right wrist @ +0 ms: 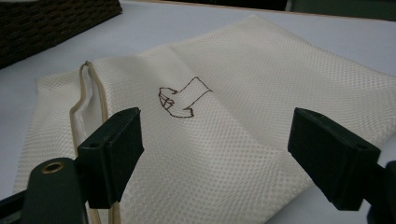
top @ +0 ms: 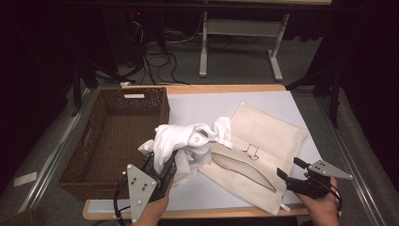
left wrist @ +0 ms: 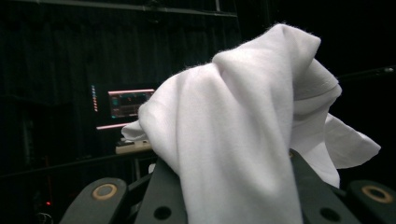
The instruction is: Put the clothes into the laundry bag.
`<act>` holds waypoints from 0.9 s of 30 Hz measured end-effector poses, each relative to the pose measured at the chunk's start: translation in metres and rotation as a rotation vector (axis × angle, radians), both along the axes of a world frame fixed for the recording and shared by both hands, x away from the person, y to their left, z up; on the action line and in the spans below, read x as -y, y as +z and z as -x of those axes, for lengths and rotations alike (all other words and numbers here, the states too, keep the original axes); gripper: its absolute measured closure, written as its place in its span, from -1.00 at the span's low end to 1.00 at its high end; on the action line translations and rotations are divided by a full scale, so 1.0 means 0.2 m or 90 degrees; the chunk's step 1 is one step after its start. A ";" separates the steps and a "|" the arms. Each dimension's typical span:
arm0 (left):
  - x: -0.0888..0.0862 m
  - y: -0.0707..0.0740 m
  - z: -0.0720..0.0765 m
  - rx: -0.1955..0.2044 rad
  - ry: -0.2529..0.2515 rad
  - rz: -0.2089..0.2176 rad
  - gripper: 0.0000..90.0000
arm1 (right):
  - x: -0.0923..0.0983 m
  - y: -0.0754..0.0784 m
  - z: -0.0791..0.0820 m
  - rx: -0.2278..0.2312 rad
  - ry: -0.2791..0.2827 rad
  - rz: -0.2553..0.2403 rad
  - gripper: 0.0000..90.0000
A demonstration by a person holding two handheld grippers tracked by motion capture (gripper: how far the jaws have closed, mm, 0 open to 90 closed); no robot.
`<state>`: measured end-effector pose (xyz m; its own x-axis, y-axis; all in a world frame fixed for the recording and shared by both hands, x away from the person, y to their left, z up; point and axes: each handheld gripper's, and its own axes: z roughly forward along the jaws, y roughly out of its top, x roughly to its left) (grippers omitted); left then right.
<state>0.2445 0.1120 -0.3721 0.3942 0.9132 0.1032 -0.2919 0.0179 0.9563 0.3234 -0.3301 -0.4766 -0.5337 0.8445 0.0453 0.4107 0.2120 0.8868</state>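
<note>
Bench [top: 263, 96]: wicker basket [top: 113, 136] along left edge. Cream mesh bag [top: 263, 146] flat toward right edge, opening facing the near edge. White garment [top: 181, 141] bunched between basket and bag, clamped in left gripper [top: 162, 165]. Right gripper [top: 290, 170] near front right corner, jaws wide, holding nothing.

A crumpled white garment [top: 181, 141] hangs bunched between the wicker basket [top: 113, 136] and cream mesh bag [top: 263, 141].

Table [top: 188, 200] w/ pale top, centre frame: brown wicker basket [top: 113, 136] at left, cream mesh bag [top: 263, 141] lying flat at right.
</note>
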 end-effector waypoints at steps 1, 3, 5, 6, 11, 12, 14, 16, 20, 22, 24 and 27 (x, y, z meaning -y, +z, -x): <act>0.01 -0.01 0.00 -0.002 -0.008 0.000 0.74 | 0.00 0.00 0.00 0.002 0.003 -0.001 -0.56; 0.03 -0.03 -0.01 -0.005 -0.024 -0.002 0.74 | -0.01 0.00 0.01 0.002 0.005 -0.005 -0.56; 0.05 -0.05 -0.01 -0.012 -0.037 -0.004 0.74 | -0.02 0.00 0.01 0.007 0.010 0.000 -0.56; 0.05 -0.06 -0.02 -0.017 -0.042 -0.007 0.74 | -0.02 0.00 0.01 0.008 0.013 0.002 -0.57; 0.08 -0.09 -0.03 -0.032 -0.062 -0.011 0.74 | -0.04 0.00 0.00 0.006 0.025 0.004 -0.56; 0.09 -0.10 -0.03 -0.032 -0.066 -0.010 0.74 | -0.05 0.00 0.00 0.006 0.032 0.007 -0.56; 0.10 -0.10 -0.03 -0.028 -0.072 -0.013 0.73 | -0.08 0.00 0.00 0.008 0.040 0.015 -0.58; 0.11 -0.11 -0.02 -0.025 -0.077 -0.015 0.73 | -0.11 0.01 0.00 0.004 0.048 0.012 -0.60; 0.13 -0.12 -0.02 -0.022 -0.085 -0.028 0.73 | -0.19 0.02 -0.03 -0.016 0.086 0.005 -0.46; 0.14 -0.13 -0.02 -0.027 -0.088 -0.031 0.73 | -0.23 0.02 -0.03 -0.019 0.093 0.006 -0.46; 0.15 -0.13 -0.02 -0.030 -0.092 -0.030 0.73 | -0.28 0.02 -0.05 -0.020 0.101 0.023 -0.48; 0.15 -0.14 -0.03 -0.029 -0.092 -0.040 0.73 | -0.35 0.03 -0.09 -0.018 0.111 0.050 -0.51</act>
